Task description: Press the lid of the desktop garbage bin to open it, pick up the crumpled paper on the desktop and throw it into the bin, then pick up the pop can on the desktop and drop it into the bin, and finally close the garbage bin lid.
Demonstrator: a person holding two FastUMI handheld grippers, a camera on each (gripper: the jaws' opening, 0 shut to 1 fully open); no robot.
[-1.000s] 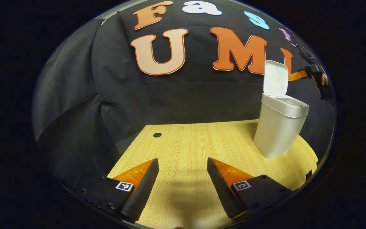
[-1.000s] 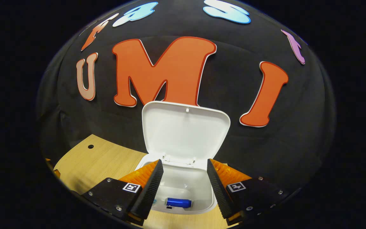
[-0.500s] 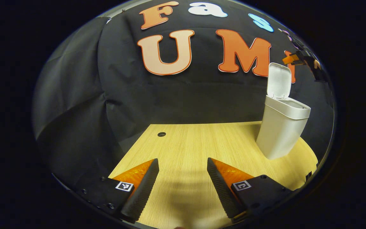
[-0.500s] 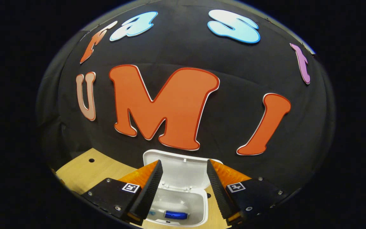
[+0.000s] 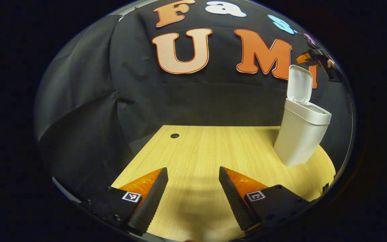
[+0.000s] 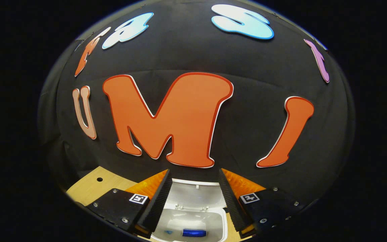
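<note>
Jaws on both grippers gaping, holding nothing. Right gripper (image 6: 193,198) hovering above the bin (image 6: 193,222), lid (image 6: 197,195) standing open, pop can (image 6: 194,232) lying inside. Left gripper (image 5: 193,195) hanging over the desktop (image 5: 207,151), bin (image 5: 301,134) well apart to its right.

Black cloth wall (image 5: 186,97), wooden desktop (image 5: 213,151)

At the right of the left gripper view, the garbage bin (image 5: 299,134) is plain white, its raised lid (image 5: 300,83) white as well. The bench (image 5: 213,148) in the lower centre is pale yellow wood with fine straight grain and one small dark round hole (image 5: 174,135). At the bottom of the right gripper view, a glossy blue pop can (image 6: 194,232) lies in the bin's white inside.
</note>
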